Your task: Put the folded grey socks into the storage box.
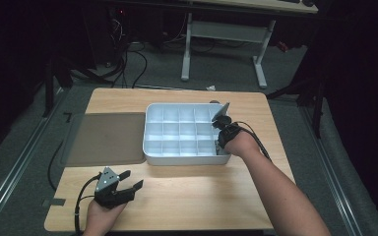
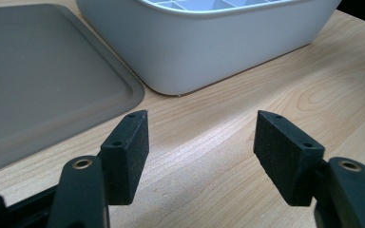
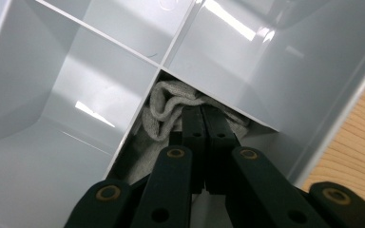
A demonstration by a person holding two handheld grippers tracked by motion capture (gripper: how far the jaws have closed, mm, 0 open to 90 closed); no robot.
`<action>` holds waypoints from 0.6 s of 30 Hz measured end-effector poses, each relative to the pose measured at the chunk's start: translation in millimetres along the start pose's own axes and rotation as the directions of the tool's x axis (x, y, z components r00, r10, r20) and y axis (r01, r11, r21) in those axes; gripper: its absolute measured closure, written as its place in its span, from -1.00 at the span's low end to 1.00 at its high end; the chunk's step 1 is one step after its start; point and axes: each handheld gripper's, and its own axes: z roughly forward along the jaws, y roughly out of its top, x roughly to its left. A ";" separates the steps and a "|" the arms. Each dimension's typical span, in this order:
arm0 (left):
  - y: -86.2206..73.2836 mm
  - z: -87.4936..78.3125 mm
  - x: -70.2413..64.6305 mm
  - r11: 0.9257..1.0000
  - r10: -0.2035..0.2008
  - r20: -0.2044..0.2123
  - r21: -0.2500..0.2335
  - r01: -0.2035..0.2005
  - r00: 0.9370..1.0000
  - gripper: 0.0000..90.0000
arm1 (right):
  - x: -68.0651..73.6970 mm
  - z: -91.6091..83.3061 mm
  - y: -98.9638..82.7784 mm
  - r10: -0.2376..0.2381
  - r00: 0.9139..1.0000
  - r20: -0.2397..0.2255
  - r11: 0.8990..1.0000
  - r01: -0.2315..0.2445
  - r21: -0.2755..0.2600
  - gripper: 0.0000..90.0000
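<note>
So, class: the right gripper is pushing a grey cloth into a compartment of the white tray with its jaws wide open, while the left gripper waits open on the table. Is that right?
Not quite. The right gripper has its jaws shut together, not wide open, as the right gripper view shows. The rest holds: it presses on the grey cloth inside a compartment of the white tray, and the left gripper waits open on the table.

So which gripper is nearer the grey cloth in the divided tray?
Right. The right gripper is down in a tray compartment, jaws shut against the grey cloth. The left gripper rests on the table, apart from the tray.
</note>
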 end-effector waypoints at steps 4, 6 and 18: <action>-0.1 -0.1 -1.1 1.000 0.002 0.001 0.002 -0.002 1.000 -0.18 | 0.9 4.1 0.6 -0.022 1.000 0.004 1.000 0.022 0.005 1.00; -0.2 0.0 -1.5 1.000 0.003 0.000 0.000 -0.003 1.000 -0.18 | 1.7 6.9 0.7 -0.019 1.000 0.008 1.000 0.019 0.009 1.00; 0.1 1.3 -2.0 1.000 0.005 0.000 0.008 -0.005 1.000 -0.18 | -3.6 -10.5 -6.3 -0.004 1.000 -0.025 0.999 0.003 -0.047 0.87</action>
